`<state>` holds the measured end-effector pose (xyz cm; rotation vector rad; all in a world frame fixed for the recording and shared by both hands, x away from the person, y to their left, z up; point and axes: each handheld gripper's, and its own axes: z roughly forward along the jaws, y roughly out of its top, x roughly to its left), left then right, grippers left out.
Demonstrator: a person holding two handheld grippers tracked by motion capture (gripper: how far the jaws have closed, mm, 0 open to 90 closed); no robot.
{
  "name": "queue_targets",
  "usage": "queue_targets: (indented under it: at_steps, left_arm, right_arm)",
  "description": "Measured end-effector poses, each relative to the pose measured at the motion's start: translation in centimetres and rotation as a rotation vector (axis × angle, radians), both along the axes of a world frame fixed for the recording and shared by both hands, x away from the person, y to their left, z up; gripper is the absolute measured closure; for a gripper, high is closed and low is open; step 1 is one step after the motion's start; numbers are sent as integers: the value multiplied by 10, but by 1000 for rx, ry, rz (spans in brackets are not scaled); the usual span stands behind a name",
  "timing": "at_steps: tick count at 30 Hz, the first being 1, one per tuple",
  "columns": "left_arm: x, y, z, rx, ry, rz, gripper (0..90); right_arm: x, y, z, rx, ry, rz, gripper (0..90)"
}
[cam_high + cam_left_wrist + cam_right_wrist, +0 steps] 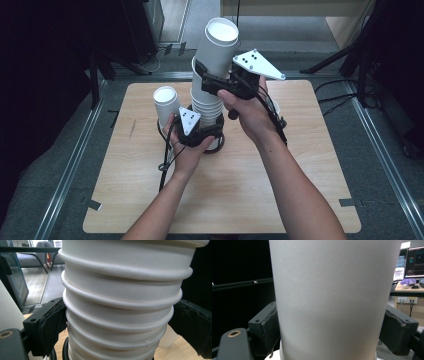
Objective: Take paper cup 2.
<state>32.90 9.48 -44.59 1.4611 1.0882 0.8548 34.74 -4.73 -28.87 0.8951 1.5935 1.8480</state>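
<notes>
A stack of several white paper cups [205, 102] stands on the wooden table [150, 190]. My left gripper [207, 126] is shut on its lower part, and in the left gripper view both black pads [52, 325] press the ribbed rims of the stack [120, 315]. The top cup [218, 47] rises tilted out of the stack. My right gripper [212, 80] is shut on that cup's wall. In the right gripper view the cup's smooth side [332, 302] sits between the two pads [265, 330]. A black ring [218, 145] lies at the stack's foot.
A single white cup [166, 102] stands upright just left of the stack, close to my left hand. Another cup's rim [275, 106] peeks out behind my right hand. Metal rails [75, 160] run along the table's sides, and tripod legs [330, 62] stand at the back right.
</notes>
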Motion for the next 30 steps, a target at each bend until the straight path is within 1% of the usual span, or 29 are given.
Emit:
queue_targets:
  at_steps: [5, 9, 12, 18, 24, 30]
  left_arm:
    - [0, 0, 0, 1, 0, 2, 33]
    - [0, 0, 0, 2, -1, 3, 33]
    - [0, 0, 0, 2, 0, 2, 34]
    - [0, 0, 0, 4, 1, 1, 34]
    - [0, 0, 0, 9, 1, 2, 35]
    - [-2, 1, 0, 20, -3, -5, 38]
  right_arm:
    - [-4, -6, 7, 14, -25, -5, 149]
    - [-6, -13, 11, 28, -30, -14, 149]
    - [-7, -19, 14, 46, -32, -1, 149]
    - [-12, -31, 18, 40, -55, -22, 149]
    - [-16, -41, 16, 33, -64, -49, 149]
    - [-22, -51, 7, 17, -52, -74, 149]
